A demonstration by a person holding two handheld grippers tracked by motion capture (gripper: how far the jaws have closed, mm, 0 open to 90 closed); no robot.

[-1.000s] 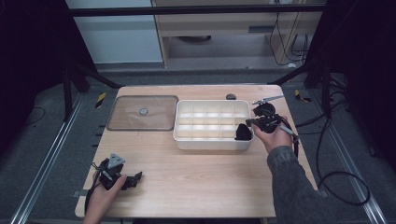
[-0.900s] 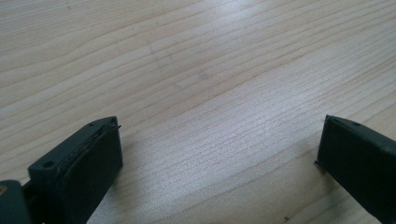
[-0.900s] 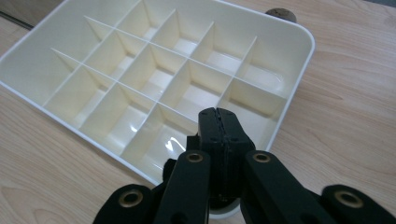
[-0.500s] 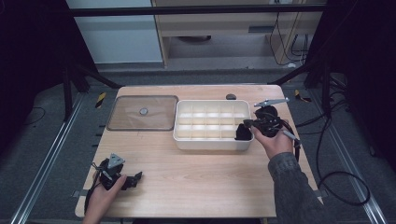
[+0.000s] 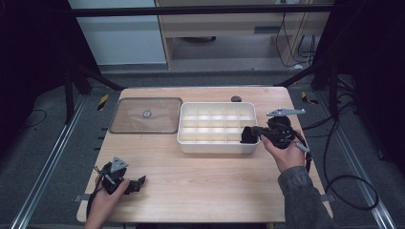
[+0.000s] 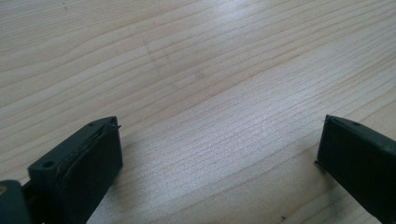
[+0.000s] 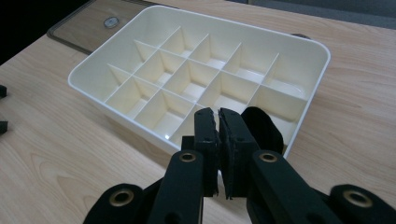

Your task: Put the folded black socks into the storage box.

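The wooden table [image 5: 205, 191] carries a white divided tray [image 5: 217, 128] at its middle, a clear lid [image 5: 146, 115] flat just beside it. The right gripper [image 5: 248, 135] hovers at the tray's near right corner, jaws almost together on nothing. The left gripper [image 5: 138, 183] rests near the front edge, jaws wide apart. I can read no writing anywhere.

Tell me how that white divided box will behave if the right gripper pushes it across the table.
The white divided box looks like thin moulded plastic with empty compartments, so probably light and easy to slide. Its low, wide shape suggests it won't tip. On the smooth wooden table it may swivel if the right gripper pushes at its corner.
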